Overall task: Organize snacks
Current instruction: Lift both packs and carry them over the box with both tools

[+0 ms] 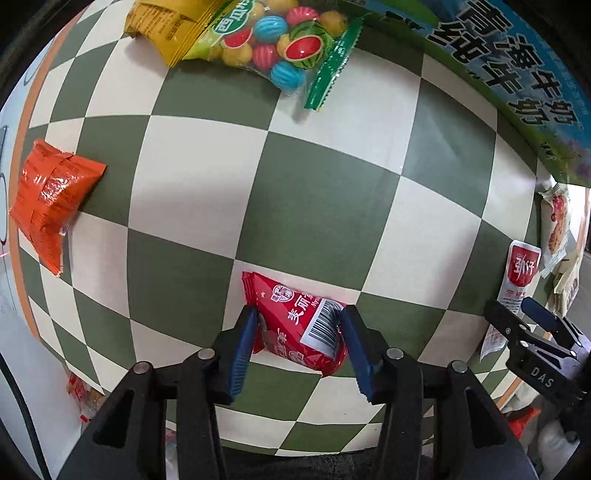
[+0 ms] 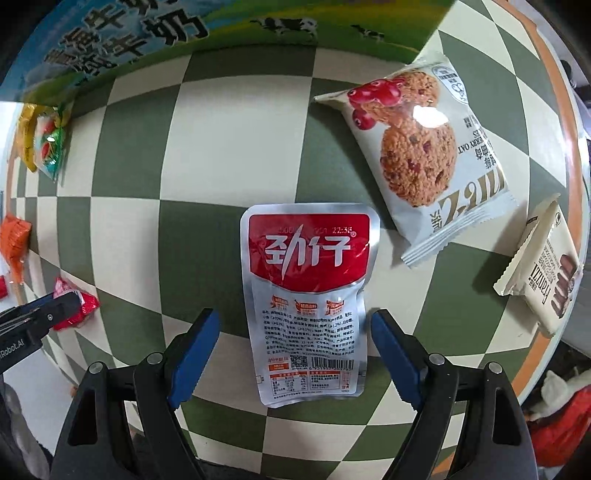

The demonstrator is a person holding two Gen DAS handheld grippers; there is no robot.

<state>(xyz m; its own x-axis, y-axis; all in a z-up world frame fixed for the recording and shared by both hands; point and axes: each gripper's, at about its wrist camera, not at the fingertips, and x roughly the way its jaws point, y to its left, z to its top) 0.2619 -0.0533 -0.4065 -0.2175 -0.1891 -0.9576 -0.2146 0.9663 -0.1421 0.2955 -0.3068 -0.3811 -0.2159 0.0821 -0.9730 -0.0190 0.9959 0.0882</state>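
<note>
Below, green-and-cream checkered tabletop (image 1: 207, 162), orange rim (image 2: 554, 48), milk carton (image 2: 155, 40) behind.

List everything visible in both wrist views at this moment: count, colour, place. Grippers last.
Checkered tablecloth: 1, green and cream, under all the snacks.
Milk carton box: 1, blue-green with black lettering, far edge of the table.
Red snack packet: 1, red with barcode, between the left gripper's fingers.
Silver-red pouch: 1, lying flat between the right gripper's fingers, not touched.
Orange packet: 1, left side.
Candy ball bag: 1, multicolour, far side.
Yellow packet: 1, beside the candy bag.
Oat cookie packet: 1, white, right of the pouch.
Wafer packet: 1, cream, right edge.
Left gripper: black with blue pads, closing around the red packet.
Right gripper: same colours, open.
</note>
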